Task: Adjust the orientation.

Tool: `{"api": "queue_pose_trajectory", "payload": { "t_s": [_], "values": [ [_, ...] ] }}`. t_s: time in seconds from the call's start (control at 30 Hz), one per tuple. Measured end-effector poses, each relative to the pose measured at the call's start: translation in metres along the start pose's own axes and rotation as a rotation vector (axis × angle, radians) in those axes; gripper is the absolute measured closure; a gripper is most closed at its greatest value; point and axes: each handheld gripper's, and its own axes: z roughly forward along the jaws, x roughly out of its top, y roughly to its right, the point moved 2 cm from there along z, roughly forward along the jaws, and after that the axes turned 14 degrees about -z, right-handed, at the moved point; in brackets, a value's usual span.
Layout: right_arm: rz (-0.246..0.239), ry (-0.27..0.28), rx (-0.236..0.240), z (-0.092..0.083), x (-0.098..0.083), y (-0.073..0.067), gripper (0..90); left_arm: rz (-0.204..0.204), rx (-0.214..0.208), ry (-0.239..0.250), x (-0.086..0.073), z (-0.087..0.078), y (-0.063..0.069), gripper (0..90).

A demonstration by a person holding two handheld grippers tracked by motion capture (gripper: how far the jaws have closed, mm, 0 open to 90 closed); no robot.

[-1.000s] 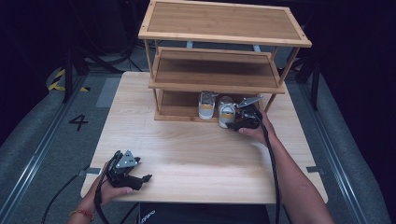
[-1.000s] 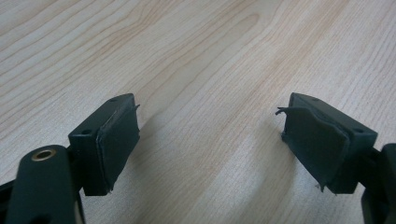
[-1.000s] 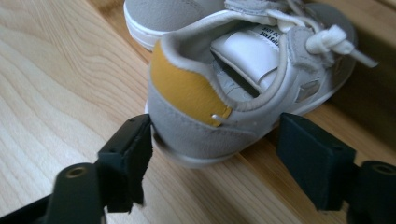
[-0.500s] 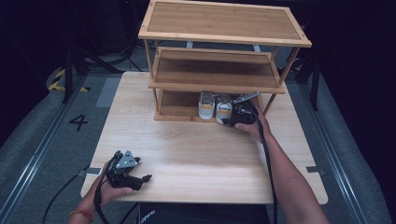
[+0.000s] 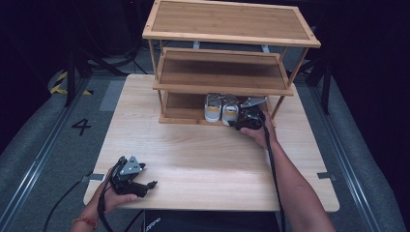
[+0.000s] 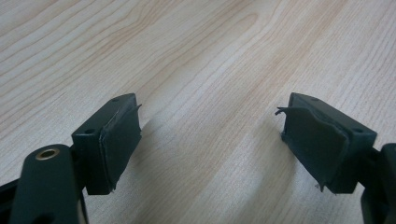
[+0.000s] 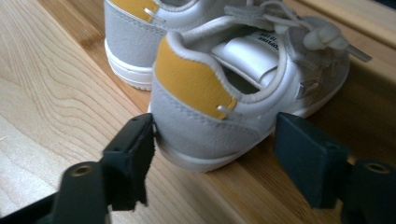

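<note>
**Right claw closing in on the heel of the near shoe**

The near shoe (image 7: 219, 116), a small white and grey sneaker with a yellow heel tab, stands on the bottom shelf (image 5: 186, 104) of the wooden rack (image 5: 227, 29), heel toward the desk's front edge. Its mate (image 7: 135, 42) stands just beside it on the same shelf. The right claw (image 7: 212, 154) sits at the heel with one jaw on either side; the left jaw touches or nearly touches the grey suede, the right jaw stands apart from the sole, so the claw is apart and not yet clamped. Its jaws have just been closing, with the heel between them.

This looks like the grasp step. The next move calls for closing the rest of the way on the heel, square and low enough not to slip off the rounded back.

The left claw (image 6: 210, 140) rests near the desk (image 5: 203, 154) front, jaws wide apart, nothing between them.
</note>
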Motion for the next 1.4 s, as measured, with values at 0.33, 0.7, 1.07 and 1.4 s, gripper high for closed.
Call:
{"api": "queue_pose_trajectory", "payload": {
  "t_s": [0.33, 0.7, 1.07, 1.4],
  "values": [
    [0.03, 0.016, 0.023, -0.001, -0.002, 0.002, 38.1, -0.001, 0.001, 0.001, 0.0, 0.0, 0.0, 19.3],
    [0.016, 0.016, 0.028, 0.005, 0.004, 0.004, 40.7, -0.009, -0.004, 0.001, 0.0, 0.0, 0.001, 19.4],
    [-0.017, 0.009, 0.004, -0.014, 0.011, -0.008, 41.0, -0.015, -0.005, 0.001, -0.001, 0.0, 0.001, 19.9],
    [-0.147, -0.081, 0.041, -0.049, 0.011, -0.022, 40.7, 0.005, -0.006, -0.002, 0.0, 0.0, 0.0, 19.9]
  ]
}}
